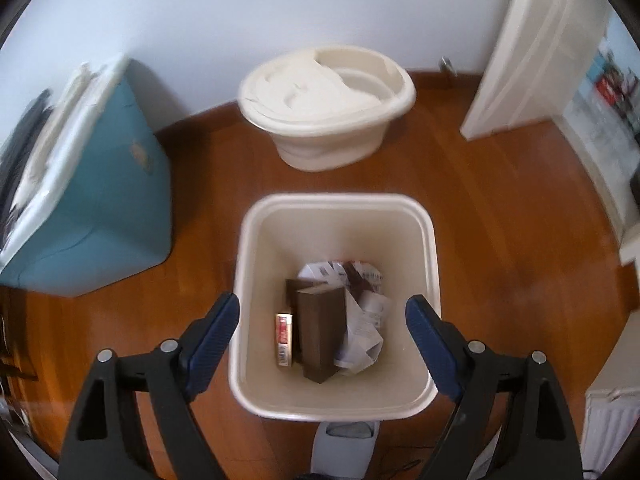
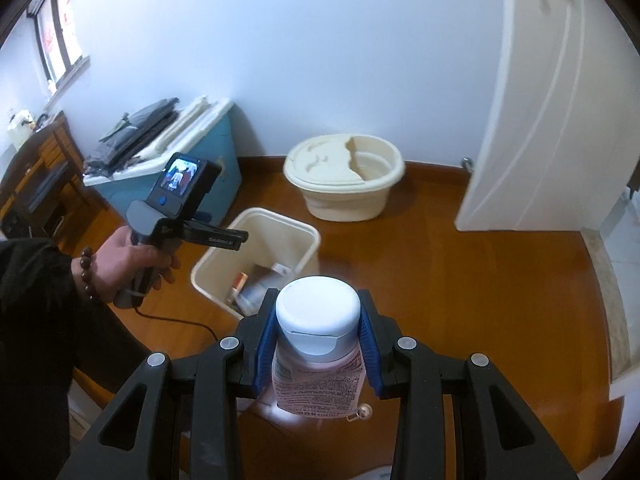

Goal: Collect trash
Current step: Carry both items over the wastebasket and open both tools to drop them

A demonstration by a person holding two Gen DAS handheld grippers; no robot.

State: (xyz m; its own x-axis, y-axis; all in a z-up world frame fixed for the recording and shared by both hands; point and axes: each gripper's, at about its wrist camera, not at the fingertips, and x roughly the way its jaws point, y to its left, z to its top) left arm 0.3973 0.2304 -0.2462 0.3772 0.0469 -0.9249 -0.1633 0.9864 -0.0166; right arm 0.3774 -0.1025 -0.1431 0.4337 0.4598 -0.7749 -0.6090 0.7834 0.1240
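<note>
I've got the left gripper parked right over the waste bin, pointing steeply down, jaws spread wide w/ nothing between the pads. I read that as a drop spot: whatever falls from here lands inside the rim, not on the wood floor. Bin already holds a dark brown box, a small red pack and crumpled paper, all low at the bottom, so there's plenty of room.

Right gripper is closed on a bottle, blue pads clamping both sides just below the cap. It's well short of the bin, so it's prob. next in line. Bottle: wide white flip cap, pinkish see-thru body, label w/ small print I can't read. Looks light, maybe near empty, but I can't tell.

Person's left hand holds the other tool by its grip.
</note>
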